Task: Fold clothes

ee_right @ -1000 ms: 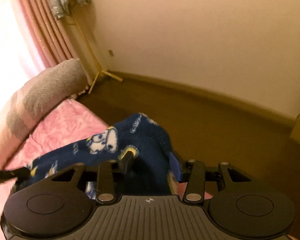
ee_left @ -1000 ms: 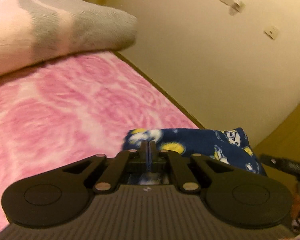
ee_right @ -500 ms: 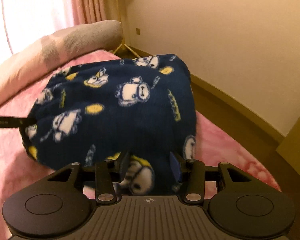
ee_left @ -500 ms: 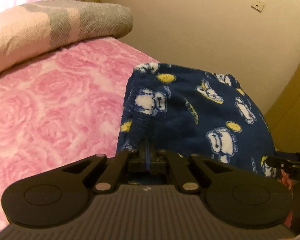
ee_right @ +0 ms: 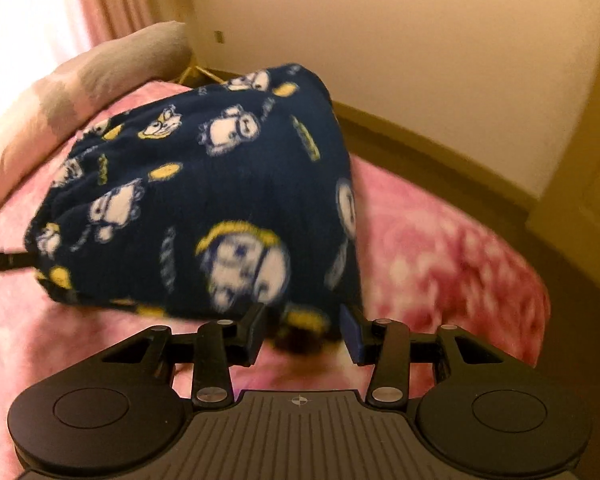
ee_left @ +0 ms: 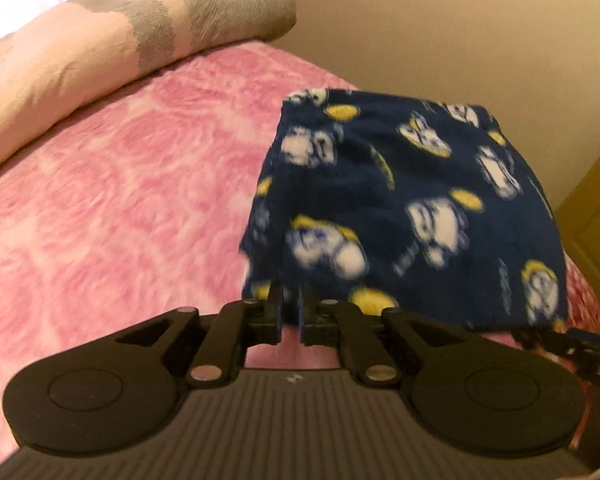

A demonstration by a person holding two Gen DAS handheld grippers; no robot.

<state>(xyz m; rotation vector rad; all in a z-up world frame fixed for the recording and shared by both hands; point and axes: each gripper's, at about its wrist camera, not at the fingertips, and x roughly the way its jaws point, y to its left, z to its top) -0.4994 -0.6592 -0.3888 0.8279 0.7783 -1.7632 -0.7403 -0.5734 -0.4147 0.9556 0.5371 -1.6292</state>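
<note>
The left gripper (ee_left: pixel 290 300) has its jaws parted by a narrow gap, pink cover showing between them, and the near-left corner of the navy fleece garment (ee_left: pixel 400 208) hangs just at the fingertips; whether the cloth touches them I cannot tell. The right gripper (ee_right: pixel 306 320) has its jaws wide apart, the near-right hem of the same garment (ee_right: pixel 204 184) lying in the gap between the fingers, with neither finger visibly pressing it. The garment, printed with white cartoon figures and yellow ovals, lies as a folded mound on the pink rose-patterned bed cover (ee_left: pixel 112 208), close to the bed's edge nearest the cream wall (ee_left: pixel 420 20). Beyond the garment, toward the head of the bed, rests a pink and grey striped pillow (ee_left: pixel 112 40). From the right wrist view, pink curtains (ee_right: pixel 108 0) hang behind that pillow, and brown floor (ee_right: pixel 440 148) runs beside the bed past the garment. The left gripper's black tip (ee_right: pixel 4 262) pokes in at the garment's left corner.
</note>
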